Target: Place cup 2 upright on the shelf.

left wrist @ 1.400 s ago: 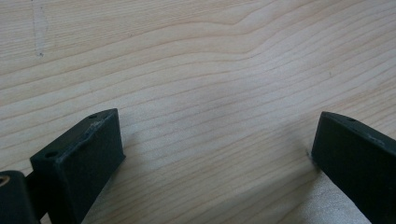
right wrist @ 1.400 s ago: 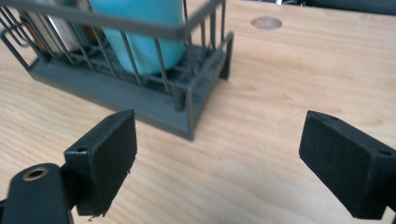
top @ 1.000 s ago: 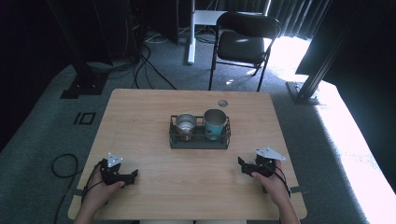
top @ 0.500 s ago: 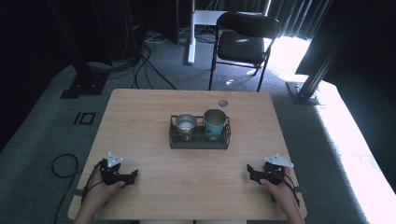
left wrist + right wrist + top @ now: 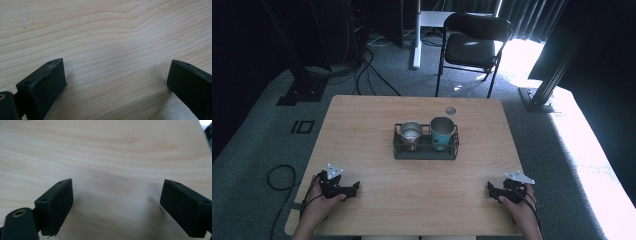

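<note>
A black wire basket (image 5: 426, 153) stands at the middle of the wooden table (image 5: 362, 125). In it sit a steel cup (image 5: 411, 133) on the left and a teal cup (image 5: 442, 131) on the right, both upright. My left gripper (image 5: 353, 187) rests on the table near the front left corner, held by a hand, jaws wide apart over bare wood (image 5: 112, 42). My right gripper (image 5: 491, 189) lies near the front right corner, also open with nothing between its jaws, bare wood (image 5: 112, 170) under it.
A small round grommet (image 5: 450, 110) sits in the table's far edge. A black folding chair (image 5: 472, 47) stands behind the table, with a white post (image 5: 417, 35) and cables on the carpet to its left. A dark metal frame leg (image 5: 544, 85) rises at the right.
My right gripper has moved back toward the table's front edge and settled on the wood. The left gripper and the basket with cups have stayed put.
</note>
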The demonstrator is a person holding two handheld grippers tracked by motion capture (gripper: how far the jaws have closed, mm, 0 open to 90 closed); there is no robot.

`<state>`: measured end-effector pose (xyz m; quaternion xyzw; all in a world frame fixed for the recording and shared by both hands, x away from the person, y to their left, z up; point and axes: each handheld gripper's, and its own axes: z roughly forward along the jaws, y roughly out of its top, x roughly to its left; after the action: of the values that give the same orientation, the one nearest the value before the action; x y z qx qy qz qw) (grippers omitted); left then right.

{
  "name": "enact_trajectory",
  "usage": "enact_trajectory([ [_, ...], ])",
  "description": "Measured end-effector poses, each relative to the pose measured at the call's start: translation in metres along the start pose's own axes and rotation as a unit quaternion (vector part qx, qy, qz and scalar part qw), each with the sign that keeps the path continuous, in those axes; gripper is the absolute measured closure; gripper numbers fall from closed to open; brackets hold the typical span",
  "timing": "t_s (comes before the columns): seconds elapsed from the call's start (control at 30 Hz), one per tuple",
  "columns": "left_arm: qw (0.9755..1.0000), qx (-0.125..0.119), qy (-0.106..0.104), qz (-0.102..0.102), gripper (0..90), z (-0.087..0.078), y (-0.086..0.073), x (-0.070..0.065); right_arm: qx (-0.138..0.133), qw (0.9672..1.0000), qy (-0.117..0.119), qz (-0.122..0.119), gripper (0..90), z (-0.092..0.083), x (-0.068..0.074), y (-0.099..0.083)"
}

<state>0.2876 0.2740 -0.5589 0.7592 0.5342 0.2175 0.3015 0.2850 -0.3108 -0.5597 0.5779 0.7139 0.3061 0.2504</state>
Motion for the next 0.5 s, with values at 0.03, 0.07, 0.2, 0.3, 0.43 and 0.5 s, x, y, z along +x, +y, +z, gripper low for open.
enact_trajectory([
  [0.03,1.0000,0.000,0.001,-0.001,2.7,-0.0001,-0.0001,-0.0002,0.000,1.0000,0.000,0.000,11.0,0.0000,0.0000,0.0000],
  [0.07,1.0000,0.000,0.001,-0.001,2.7,-0.0001,-0.0001,-0.0003,0.001,1.0000,0.002,0.007,11.0,0.0001,-0.0010,-0.0003],
  [0.2,1.0000,-0.001,0.002,-0.002,2.7,-0.0001,-0.0002,-0.0005,0.002,0.9999,-0.001,0.010,11.0,-0.0002,-0.0011,-0.0006],
  [0.3,1.0000,-0.001,0.002,-0.002,2.7,-0.0001,-0.0002,-0.0005,0.003,0.9999,0.000,0.010,11.0,-0.0001,-0.0013,-0.0005],
  [0.43,1.0000,0.000,0.002,-0.002,2.7,-0.0002,-0.0002,-0.0004,0.003,0.9999,0.000,0.010,11.0,-0.0001,-0.0013,-0.0005],
  [0.5,1.0000,0.000,0.002,-0.002,2.7,-0.0002,-0.0002,-0.0004,0.003,0.9999,0.000,0.010,11.0,-0.0001,-0.0013,-0.0005],
])
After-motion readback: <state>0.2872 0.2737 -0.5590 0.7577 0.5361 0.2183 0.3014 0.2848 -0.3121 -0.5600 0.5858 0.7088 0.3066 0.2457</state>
